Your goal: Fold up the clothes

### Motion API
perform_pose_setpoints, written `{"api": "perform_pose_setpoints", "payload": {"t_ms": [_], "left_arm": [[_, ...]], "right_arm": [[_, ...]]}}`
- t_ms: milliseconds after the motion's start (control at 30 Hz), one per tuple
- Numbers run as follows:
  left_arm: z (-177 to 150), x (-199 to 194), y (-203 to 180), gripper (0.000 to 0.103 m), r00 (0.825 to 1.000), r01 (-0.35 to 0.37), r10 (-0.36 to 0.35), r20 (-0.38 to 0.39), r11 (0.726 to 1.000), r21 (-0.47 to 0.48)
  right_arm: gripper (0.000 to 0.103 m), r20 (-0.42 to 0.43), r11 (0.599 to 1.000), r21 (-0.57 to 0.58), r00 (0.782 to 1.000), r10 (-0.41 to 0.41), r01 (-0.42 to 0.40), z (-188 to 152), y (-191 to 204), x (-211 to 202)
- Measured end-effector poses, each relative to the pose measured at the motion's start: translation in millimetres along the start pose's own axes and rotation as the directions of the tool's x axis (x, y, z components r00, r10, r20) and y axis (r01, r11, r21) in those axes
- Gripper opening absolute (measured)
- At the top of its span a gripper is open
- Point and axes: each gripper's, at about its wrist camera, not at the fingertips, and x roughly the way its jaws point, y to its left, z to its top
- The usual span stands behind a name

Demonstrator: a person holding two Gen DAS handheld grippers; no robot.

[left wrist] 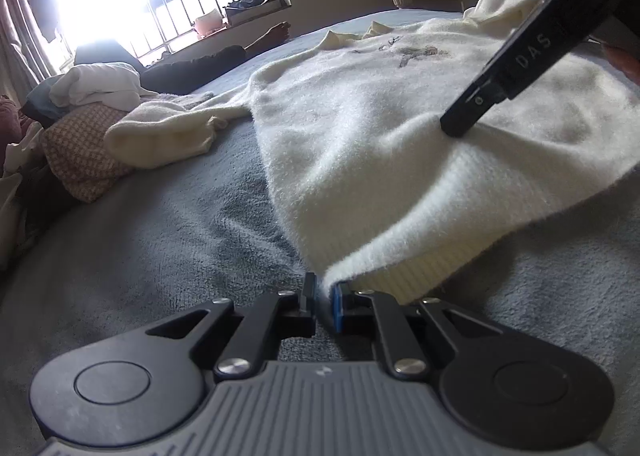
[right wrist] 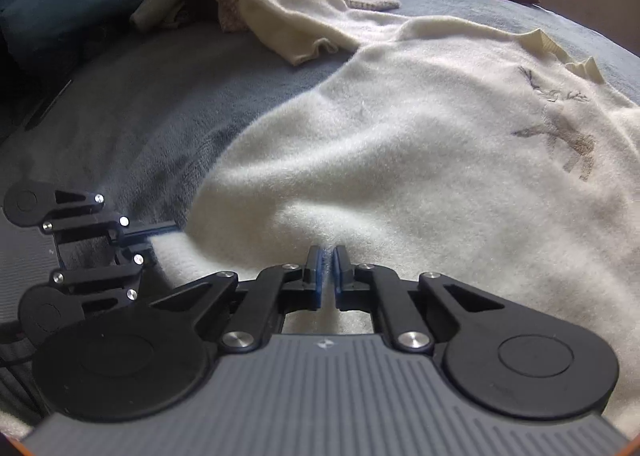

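Both grips look thin, so that's the main risk. The left gripper (left wrist: 324,298) has its fingers clenched on the very corner of the sweater (left wrist: 360,144) hem; only a tuft of fuzz sits between the pads. The right gripper (right wrist: 328,272) is clenched on a small pinch of pile further along the hem, with a ridge of fabric puckered up ahead of it. If either lifts fast, I'd expect the knit to slip out, or just the top layer to come up and leave the back layer on the bed (left wrist: 140,248).

Second risk: the two grips aren't level, so the fold line may go skewed. The sleeve (left wrist: 160,136) is flopped out sideways near the clothes pile (left wrist: 92,96) and could drag or bunch when the body gets folded.

The sweater is cream, fluffy, thick, with a ribbed hem and collar and a faint grey deer motif (right wrist: 560,136) on the chest. It lies front-up, spread over the grey fleece bed cover, body wrinkled rather than flat.
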Motion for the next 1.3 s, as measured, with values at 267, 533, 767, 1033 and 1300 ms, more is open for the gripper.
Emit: {"api": "perform_pose_setpoints", "payload": {"t_ms": [267, 533, 767, 1033, 1300], "left_arm": [[0.1, -3.0, -18.0, 0.010, 0.999, -0.026, 0.023, 0.031, 0.994, 0.107], [-9.5, -9.9, -2.3, 0.028, 1.000, 0.008, -0.007, -0.011, 0.997, 0.078], [-9.9, -27.4, 40.8, 0.040, 0.996, 0.065, -0.074, -0.059, 0.989, -0.131], [25.3, -14.5, 53.9, 0.052, 0.999, 0.049, -0.051, 0.000, 0.965, -0.257], [36.6, 43.0, 19.8, 0.056, 0.997, -0.072, 0.071, -0.019, 0.996, -0.060]], "right_arm": [[0.003, 0.064, 0.992, -0.086, 0.995, -0.082, 0.088, 13.2, 3.2, 0.5], [0.004, -0.017, 0.997, -0.059, 0.998, -0.055, 0.054, -6.3, 0.7, 21.4], [0.004, -0.005, 0.999, -0.031, 1.000, -0.029, 0.029, -7.8, -6.7, 28.7], [0.004, 0.005, 1.000, -0.017, 1.000, -0.017, 0.017, -9.6, -8.3, 29.8], [0.005, 0.024, 0.999, -0.039, 1.000, 0.006, -0.005, -10.9, -10.6, 28.5]]}}
